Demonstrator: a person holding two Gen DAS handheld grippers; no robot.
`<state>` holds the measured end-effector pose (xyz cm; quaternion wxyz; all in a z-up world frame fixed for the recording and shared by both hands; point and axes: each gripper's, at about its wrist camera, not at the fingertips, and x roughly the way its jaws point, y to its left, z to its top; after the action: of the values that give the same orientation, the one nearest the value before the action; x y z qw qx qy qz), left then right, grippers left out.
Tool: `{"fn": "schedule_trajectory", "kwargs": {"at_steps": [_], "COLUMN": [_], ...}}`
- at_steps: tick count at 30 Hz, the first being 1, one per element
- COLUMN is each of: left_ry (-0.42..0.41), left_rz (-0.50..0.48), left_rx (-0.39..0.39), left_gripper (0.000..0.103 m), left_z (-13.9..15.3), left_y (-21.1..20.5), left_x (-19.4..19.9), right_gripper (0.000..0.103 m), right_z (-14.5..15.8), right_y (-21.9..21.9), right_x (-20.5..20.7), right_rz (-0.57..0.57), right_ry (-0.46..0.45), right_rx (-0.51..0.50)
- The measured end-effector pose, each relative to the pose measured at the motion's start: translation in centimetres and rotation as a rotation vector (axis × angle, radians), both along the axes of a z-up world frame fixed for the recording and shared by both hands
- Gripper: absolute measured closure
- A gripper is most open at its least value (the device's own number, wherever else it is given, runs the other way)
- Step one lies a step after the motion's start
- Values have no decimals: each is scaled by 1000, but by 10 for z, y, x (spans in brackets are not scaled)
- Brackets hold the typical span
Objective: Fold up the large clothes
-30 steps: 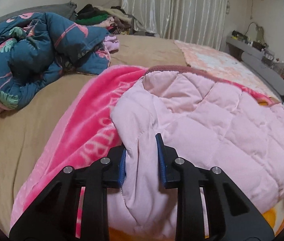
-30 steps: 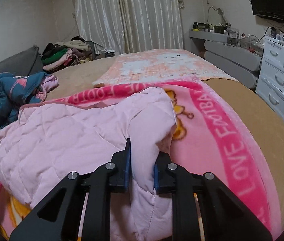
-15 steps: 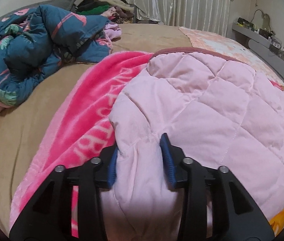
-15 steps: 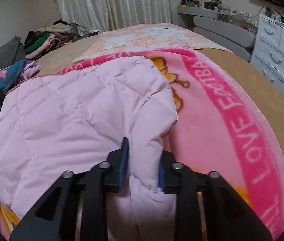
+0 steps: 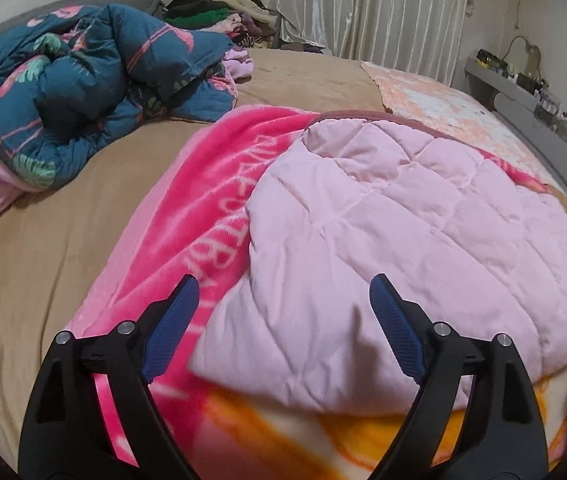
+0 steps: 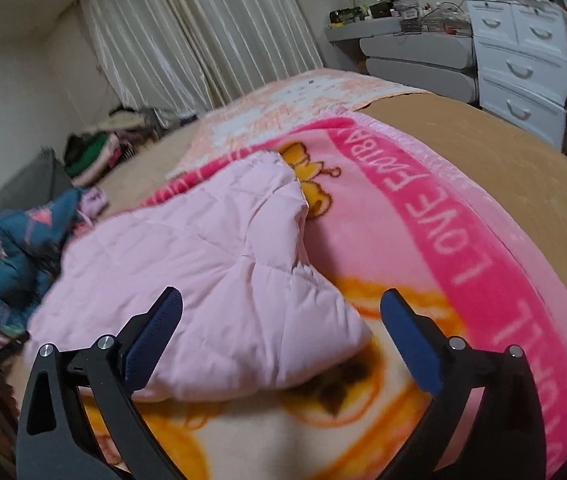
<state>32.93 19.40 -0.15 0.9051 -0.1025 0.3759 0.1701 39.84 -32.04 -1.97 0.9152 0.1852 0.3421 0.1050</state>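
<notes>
A pale pink quilted garment [image 5: 403, 232] lies folded on a pink cartoon blanket [image 5: 203, 200] on the bed. It also shows in the right wrist view [image 6: 211, 264], on the same blanket [image 6: 463, 240]. My left gripper [image 5: 283, 300] is open and empty, its blue-padded jaws wide apart just above the garment's near left edge. My right gripper [image 6: 281, 312] is open and empty above the garment's near right corner. Neither gripper holds any cloth.
A crumpled teal floral duvet [image 5: 83, 88] lies at the left of the tan bed [image 5: 43, 260]. A pile of clothes [image 5: 219, 12] sits by the curtains. A peach blanket [image 6: 303, 100] lies behind. White drawers [image 6: 523, 64] stand at the right.
Both grippers were shut on the garment's near edge; both have opened and let it go. The garment now lies flat on the blanket.
</notes>
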Motion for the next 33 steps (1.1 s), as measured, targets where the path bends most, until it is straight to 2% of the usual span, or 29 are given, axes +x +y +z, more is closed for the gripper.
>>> {"fn": "schedule_trajectory", "kwargs": {"at_steps": [4, 12, 17, 22, 24, 29, 33], "left_ry": [-10, -31, -27, -32, -32, -28, -34], "left_rz": [11, 67, 82, 102, 114, 142, 144], "left_rx": [-79, -323, -491, -569, -572, -582, -594], "left_gripper": [23, 23, 23, 23, 15, 8, 8], "left_z": [1, -27, -48, -59, -63, -77, -83], "left_y": [4, 17, 25, 24, 24, 24, 25], "left_x": [-16, -44, -39, -22, -14, 1, 12], "right_gripper": [4, 4, 4, 4, 4, 4, 4], "right_z": [0, -25, -40, -48, -53, -63, -74], "right_y": [-9, 0, 12, 12, 10, 17, 18], "right_x": [-18, -21, -14, 2, 11, 30, 40], "right_rz": [-14, 7, 27, 26, 17, 27, 39], "right_ry": [5, 103, 146, 167, 183, 207, 217], "right_rx": [45, 117, 133, 223, 264, 263, 281]}}
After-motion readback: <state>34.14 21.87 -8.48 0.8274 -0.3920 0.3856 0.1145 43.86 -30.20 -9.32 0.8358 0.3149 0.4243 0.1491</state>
